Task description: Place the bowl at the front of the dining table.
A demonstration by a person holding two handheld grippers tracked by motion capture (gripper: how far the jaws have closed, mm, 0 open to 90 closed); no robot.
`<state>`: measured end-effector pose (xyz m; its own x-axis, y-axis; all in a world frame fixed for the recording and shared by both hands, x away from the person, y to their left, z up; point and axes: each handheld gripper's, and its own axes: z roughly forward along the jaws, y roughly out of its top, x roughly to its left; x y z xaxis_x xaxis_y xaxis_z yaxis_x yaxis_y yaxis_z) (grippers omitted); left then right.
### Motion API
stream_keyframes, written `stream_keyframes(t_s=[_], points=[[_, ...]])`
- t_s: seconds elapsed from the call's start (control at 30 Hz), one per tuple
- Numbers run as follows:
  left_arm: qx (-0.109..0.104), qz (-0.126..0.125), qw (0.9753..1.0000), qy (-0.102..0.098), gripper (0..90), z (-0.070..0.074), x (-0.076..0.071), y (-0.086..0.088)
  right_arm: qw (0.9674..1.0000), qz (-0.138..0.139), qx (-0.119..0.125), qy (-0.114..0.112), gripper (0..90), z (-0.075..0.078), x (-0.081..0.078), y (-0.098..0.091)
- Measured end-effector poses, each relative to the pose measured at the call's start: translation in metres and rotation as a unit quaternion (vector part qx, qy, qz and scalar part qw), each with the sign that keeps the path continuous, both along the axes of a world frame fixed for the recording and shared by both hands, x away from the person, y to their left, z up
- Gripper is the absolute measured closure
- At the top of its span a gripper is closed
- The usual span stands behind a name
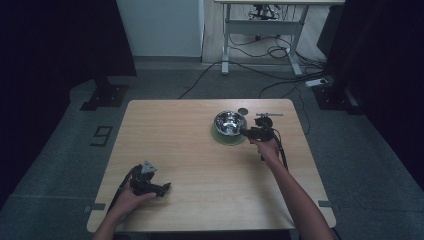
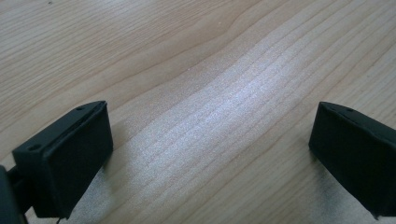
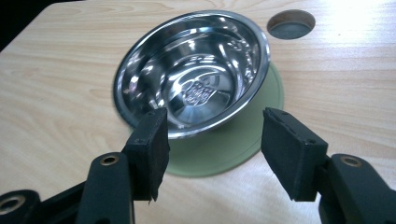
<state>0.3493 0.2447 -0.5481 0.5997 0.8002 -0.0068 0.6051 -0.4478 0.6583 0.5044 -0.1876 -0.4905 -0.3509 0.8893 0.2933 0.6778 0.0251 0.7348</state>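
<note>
A shiny steel bowl (image 1: 230, 122) (image 3: 196, 70) stands empty on a round pale green mat (image 1: 218, 136) (image 3: 254, 135) at the back right of the wooden table (image 1: 200, 150). My right gripper (image 1: 248, 132) (image 3: 212, 137) hovers at the bowl's right side, jaws apart, with the bowl's near rim showing in the gap between them and neither pad touching it. My left gripper (image 1: 166, 188) (image 2: 210, 140) rests low at the table's front left, jaws wide apart over bare wood with nothing between them.
A round cable hole (image 1: 243, 110) (image 3: 290, 24) is cut into the table just behind the bowl. A thin grey strip (image 1: 270, 114) lies at the back right. Beyond the table are dark stands, floor cables and a desk frame (image 1: 260, 30).
</note>
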Motion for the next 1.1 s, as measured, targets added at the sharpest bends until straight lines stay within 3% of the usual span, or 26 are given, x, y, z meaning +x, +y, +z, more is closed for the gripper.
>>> stream_keyframes(t_s=[0.33, 0.9, 1.1], points=[[0.000, 0.000, 1.0000, 0.000, 0.0, 0.000, 0.000, 0.000, 0.9996, 0.026, 0.001, -0.013, 41.6, 0.009, -0.032, -0.003], [0.000, 0.001, 1.0000, 0.000, 0.0, 0.000, 0.000, 0.000, 0.9989, 0.045, 0.008, -0.011, 41.7, 0.001, -0.088, -0.022], [0.000, 0.002, 1.0000, 0.000, 0.0, 0.000, 0.000, 0.000, 0.9982, 0.059, -0.003, -0.006, 41.5, -0.007, -0.108, -0.025]])
